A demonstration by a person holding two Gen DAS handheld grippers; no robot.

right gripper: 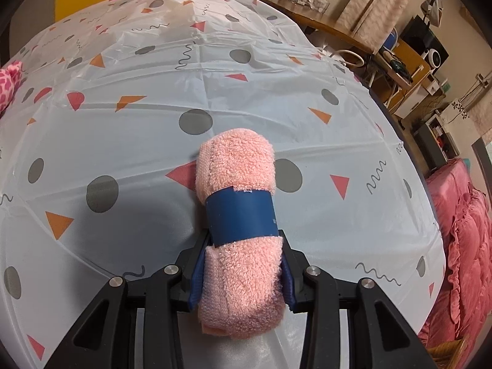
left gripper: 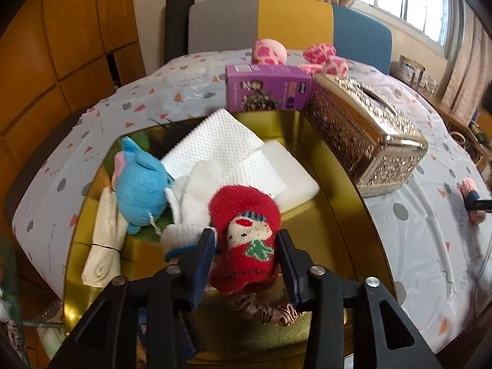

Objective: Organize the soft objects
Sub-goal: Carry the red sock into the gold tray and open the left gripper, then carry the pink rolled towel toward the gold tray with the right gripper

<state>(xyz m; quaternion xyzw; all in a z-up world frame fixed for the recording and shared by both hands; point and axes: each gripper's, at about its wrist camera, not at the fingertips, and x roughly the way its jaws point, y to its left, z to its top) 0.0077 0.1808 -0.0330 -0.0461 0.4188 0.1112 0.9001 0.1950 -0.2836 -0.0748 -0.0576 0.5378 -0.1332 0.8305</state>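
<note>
In the left wrist view my left gripper (left gripper: pixel 246 240) is shut on a red knitted sock (left gripper: pixel 246 240) with a doll face, held over a gold tray (left gripper: pixel 332 178). In the tray lie a blue plush toy (left gripper: pixel 140 184), white cloths (left gripper: pixel 221 150), a white glove (left gripper: pixel 190 203), a cream rolled cloth (left gripper: pixel 104 246) and a brown scrunchie (left gripper: pixel 264 309). In the right wrist view my right gripper (right gripper: pixel 243 252) is shut on a rolled pink towel (right gripper: pixel 236 169) with a blue band, above the patterned tablecloth (right gripper: pixel 153 61). That towel and gripper also show far right in the left wrist view (left gripper: pixel 470 196).
A purple box (left gripper: pixel 267 87) and an ornate gold tissue box (left gripper: pixel 366 132) stand behind the tray. Pink patterned soft items (left gripper: pixel 319 57) lie at the table's far side, one at the left edge of the right view (right gripper: pixel 9 83). Chairs stand behind; a pink bedspread (right gripper: pixel 461 246) is at right.
</note>
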